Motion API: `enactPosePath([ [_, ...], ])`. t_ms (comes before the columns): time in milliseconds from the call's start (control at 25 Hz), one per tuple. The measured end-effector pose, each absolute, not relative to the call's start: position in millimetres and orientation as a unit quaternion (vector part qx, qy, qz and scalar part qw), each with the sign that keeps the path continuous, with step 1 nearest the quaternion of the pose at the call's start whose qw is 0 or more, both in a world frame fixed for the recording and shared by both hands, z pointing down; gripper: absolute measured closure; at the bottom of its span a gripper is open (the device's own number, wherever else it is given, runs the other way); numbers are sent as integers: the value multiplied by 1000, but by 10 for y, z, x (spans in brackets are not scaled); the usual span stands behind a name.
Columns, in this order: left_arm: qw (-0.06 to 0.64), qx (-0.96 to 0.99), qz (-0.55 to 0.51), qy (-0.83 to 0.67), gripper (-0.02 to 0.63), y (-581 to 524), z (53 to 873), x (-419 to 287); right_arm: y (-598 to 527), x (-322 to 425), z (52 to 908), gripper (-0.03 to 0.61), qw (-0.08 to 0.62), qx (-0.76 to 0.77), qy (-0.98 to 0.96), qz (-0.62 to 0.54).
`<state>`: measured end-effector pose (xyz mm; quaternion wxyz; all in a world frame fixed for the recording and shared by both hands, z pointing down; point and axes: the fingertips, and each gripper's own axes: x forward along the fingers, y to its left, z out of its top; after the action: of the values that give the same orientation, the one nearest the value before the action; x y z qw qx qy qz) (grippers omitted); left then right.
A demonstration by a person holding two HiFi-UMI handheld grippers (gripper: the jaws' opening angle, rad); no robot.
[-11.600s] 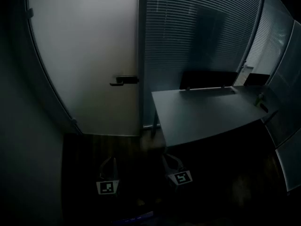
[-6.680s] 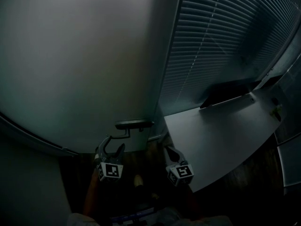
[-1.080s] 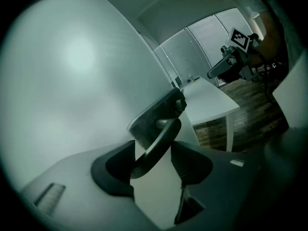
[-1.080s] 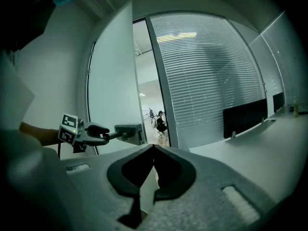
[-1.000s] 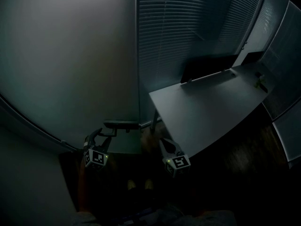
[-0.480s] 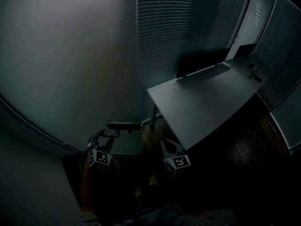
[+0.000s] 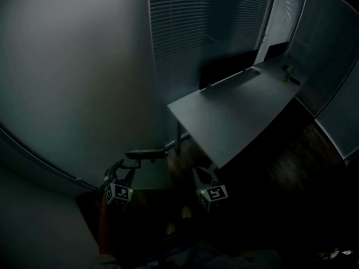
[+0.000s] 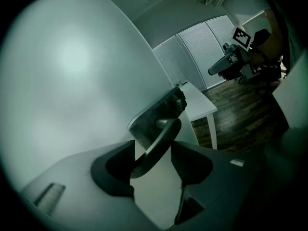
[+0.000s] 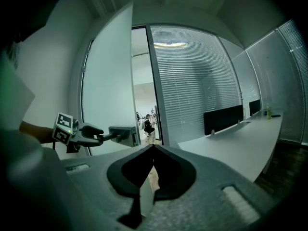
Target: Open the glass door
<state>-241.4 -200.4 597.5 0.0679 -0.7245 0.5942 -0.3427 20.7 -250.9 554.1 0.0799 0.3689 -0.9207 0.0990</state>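
The frosted glass door stands partly swung open; in the right gripper view its free edge is away from the frame and a lit corridor shows through the gap. My left gripper is shut on the dark lever handle. In the left gripper view the lever lies slantwise between the jaws of the left gripper. The right gripper view also shows the left gripper on the handle. My right gripper hangs beside it, away from the door, shut and empty.
A grey desk with a dark screen stands close on the right, its corner near my right gripper. A wall of blinds runs behind it. Dark wood floor lies below. People stand in the corridor.
The door has swung a little further open with my left gripper on its handle. Both grippers have shifted sideways, and the desk now sits further up and right in the head view.
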Motion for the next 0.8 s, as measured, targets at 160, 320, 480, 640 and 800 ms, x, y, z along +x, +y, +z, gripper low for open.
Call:
enactPosePath([
  [160, 67, -728, -345, 589, 380, -1839, 5992, -2368, -2409, 285, 5565, 576, 78, 375, -918, 101],
  [320, 67, -733, -346, 582, 379, -1750, 6030, -2337, -2417, 321, 5606, 577, 78, 377, -918, 99],
  [480, 67, -740, -342, 575, 379, -1626, 6377, -2304, -2416, 326, 5927, 576, 84, 376, -918, 89],
  [640, 68, -745, -343, 568, 377, -1539, 6427, -2326, -2421, 275, 5961, 576, 84, 376, -919, 88],
  [800, 65, -745, -350, 565, 374, -1281, 6104, -2258, -2251, 291, 5683, 577, 77, 373, -920, 94],
])
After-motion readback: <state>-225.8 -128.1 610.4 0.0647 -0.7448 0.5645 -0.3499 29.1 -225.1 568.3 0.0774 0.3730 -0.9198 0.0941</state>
